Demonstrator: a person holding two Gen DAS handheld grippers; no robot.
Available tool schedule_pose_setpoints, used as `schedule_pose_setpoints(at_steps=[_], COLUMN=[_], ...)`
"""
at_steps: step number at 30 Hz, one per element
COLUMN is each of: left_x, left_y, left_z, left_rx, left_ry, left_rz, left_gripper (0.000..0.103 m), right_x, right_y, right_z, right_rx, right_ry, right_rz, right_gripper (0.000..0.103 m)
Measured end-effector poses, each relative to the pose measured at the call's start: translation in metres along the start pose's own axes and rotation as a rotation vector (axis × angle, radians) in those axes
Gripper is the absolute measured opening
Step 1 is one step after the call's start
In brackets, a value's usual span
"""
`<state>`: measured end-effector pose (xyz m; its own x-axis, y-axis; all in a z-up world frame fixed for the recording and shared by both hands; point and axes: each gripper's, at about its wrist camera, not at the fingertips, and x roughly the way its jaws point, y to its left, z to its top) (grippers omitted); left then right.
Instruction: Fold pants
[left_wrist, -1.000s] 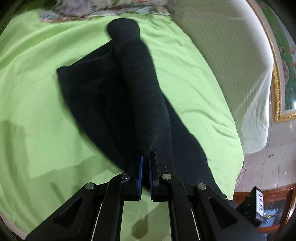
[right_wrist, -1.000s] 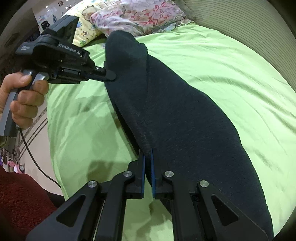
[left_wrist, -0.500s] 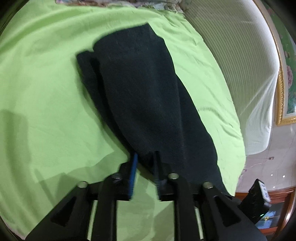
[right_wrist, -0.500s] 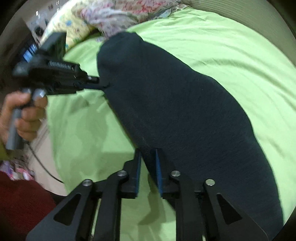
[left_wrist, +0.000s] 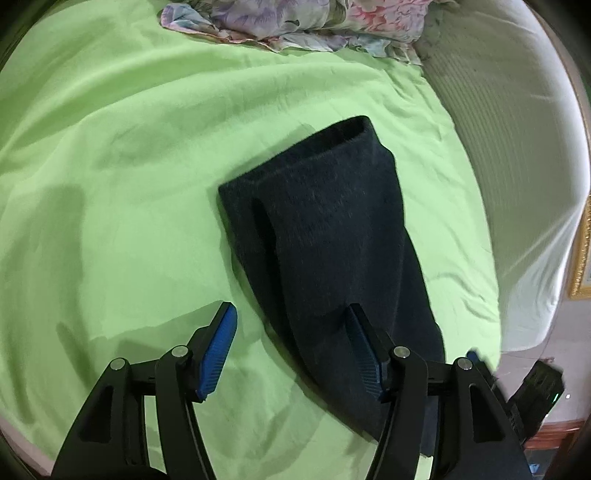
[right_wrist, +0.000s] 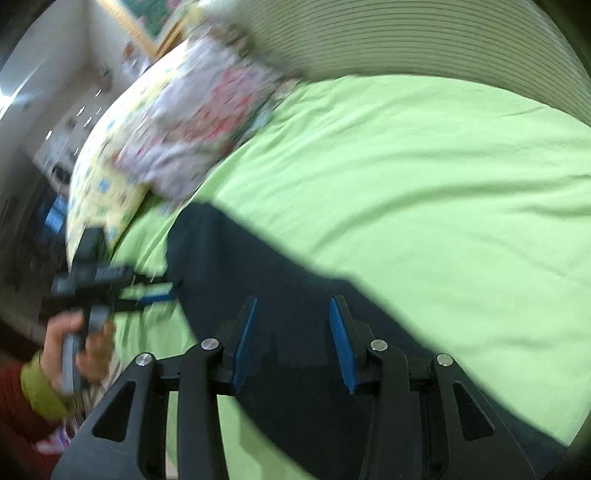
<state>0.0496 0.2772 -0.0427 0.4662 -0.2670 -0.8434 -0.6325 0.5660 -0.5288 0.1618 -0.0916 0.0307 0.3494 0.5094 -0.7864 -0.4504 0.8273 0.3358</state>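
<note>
The dark knitted pants (left_wrist: 332, 236), earlier pinched by both tongs, were laid folded near the green bed sheet's (left_wrist: 122, 155) edge, and the left gripper (left_wrist: 291, 347) and the right gripper (right_wrist: 291, 339) were being opened, nothing gripped.

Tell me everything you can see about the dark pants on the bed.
The pants are dark navy, a soft knit-looking fabric, lying folded lengthwise on the green sheet. A hemmed end points toward the floral bedding. The left gripper and right gripper hang over them, jaws opening, neither pinching the cloth.
</note>
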Motion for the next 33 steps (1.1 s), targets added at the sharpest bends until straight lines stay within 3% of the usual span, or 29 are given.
schedule_pose_setpoints(at_steps=[4,9,13,14,16,18,21,25,29,33], left_x=[0.005,0.010,0.015,0.016,0.019,0.024,0.014,-0.023,-0.048,-0.034], left_y=[0.004,0.006,0.002,0.001,0.000,0.003,0.007,-0.008,-0.013,-0.013], left_z=[0.009,0.014,0.017,0.018,0.020,0.022,0.021,0.009,-0.001,0.001], left_rx=[-0.008,0.002,0.018,0.020,0.014,0.006,-0.006,0.096,0.162,0.230], left_ry=[-0.015,-0.042,-0.073,-0.081,-0.100,-0.100,-0.116,-0.179,-0.206,-0.185], left_rz=[0.009,0.006,-0.004,-0.011,-0.039,-0.074,-0.140,-0.173,-0.216,-0.122], left_gripper=[0.062,0.062,0.060,0.060,0.051,0.033,0.016,0.013,0.012,0.011], right_x=[0.035,0.081,0.087,0.089,0.090,0.087,0.069,0.034,0.035,0.065], right_y=[-0.022,-0.026,-0.021,-0.017,-0.005,0.004,0.013,0.014,0.002,0.009], right_z=[0.022,0.016,0.007,0.006,0.002,-0.001,-0.002,0.008,0.011,0.011], right_rx=[0.034,-0.033,-0.057,-0.075,-0.157,-0.223,-0.268,-0.295,-0.266,-0.261], right_ry=[0.085,0.250,0.258,0.269,0.287,0.280,0.238,0.135,0.118,0.144], right_rz=[-0.025,-0.040,-0.011,-0.006,-0.011,-0.050,-0.070,-0.095,-0.116,-0.182], right_gripper=[0.041,0.041,0.042,0.041,0.021,0.016,0.012,0.011,0.011,0.011])
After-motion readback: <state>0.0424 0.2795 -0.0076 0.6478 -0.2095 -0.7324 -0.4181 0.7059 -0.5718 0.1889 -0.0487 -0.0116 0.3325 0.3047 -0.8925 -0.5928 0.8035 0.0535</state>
